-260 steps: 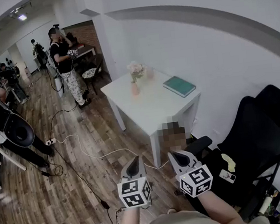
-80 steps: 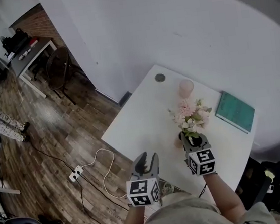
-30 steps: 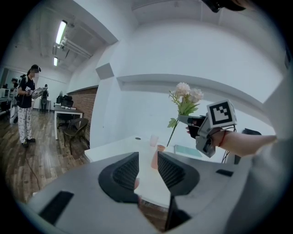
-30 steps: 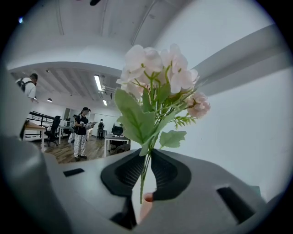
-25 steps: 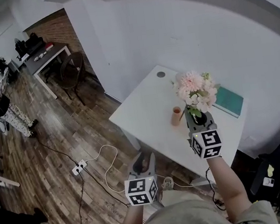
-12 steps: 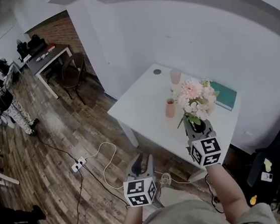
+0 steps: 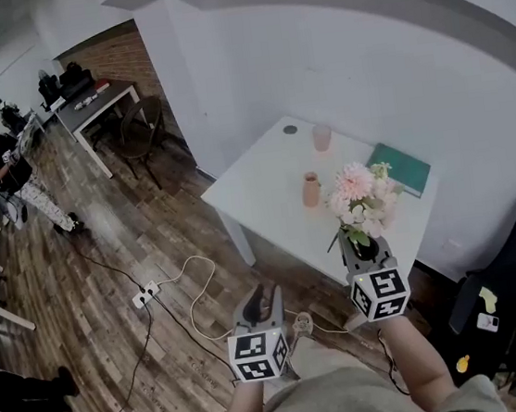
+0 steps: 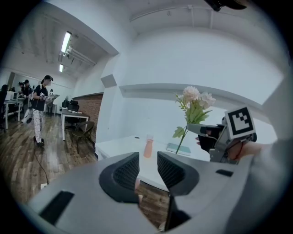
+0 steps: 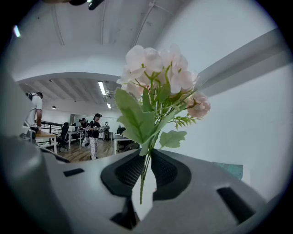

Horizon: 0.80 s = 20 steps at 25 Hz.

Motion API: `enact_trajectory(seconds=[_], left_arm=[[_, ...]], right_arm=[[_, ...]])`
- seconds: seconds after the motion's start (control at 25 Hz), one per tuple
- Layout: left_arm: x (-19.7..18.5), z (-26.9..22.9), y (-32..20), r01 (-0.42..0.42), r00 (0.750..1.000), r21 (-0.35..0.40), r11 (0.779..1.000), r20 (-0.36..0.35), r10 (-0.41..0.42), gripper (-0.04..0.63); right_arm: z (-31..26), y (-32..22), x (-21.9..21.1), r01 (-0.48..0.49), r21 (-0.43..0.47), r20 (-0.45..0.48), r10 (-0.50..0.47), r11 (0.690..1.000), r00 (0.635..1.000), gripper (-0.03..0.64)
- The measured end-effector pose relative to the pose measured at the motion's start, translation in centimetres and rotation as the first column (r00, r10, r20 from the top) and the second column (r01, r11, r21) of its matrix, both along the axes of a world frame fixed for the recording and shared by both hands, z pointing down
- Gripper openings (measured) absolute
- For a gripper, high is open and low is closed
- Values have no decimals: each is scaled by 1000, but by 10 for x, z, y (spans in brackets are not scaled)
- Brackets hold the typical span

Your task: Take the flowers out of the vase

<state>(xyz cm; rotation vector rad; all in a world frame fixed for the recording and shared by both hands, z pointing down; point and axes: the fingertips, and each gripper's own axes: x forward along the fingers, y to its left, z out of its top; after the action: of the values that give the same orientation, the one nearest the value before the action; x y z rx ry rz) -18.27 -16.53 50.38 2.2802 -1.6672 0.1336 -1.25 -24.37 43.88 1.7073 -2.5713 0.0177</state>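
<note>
Grips the stems of the pale pink flower bunch (image 7: 362,199) tight in the right gripper (image 7: 362,251), clear of the vase, blooms up over the white square table's (image 7: 256,187) near edge. Holds the left gripper (image 7: 262,301) empty, jaws parted, above open wooden floor (image 7: 136,355). Shows the slim salmon-pink vase (image 7: 310,189) upright mid-table, apart from the flowers.

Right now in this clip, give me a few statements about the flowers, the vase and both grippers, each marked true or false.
1. The right gripper is shut on the flowers by their stems. True.
2. The vase stands upright on the table. True.
3. The flowers sit in the vase. False: they are held clear of it, out of the vase.
4. The left gripper grips the book. False: its jaws are apart and empty; the book lies on the table.
</note>
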Motion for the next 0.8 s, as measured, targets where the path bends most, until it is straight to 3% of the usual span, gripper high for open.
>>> enact_trajectory(seconds=[0.8], left_arm=[[1, -6, 72, 8, 1000, 15, 1000, -9, -7, 115]], right_arm=[[11, 94, 0, 13, -28, 18, -12, 1000, 1000, 51]])
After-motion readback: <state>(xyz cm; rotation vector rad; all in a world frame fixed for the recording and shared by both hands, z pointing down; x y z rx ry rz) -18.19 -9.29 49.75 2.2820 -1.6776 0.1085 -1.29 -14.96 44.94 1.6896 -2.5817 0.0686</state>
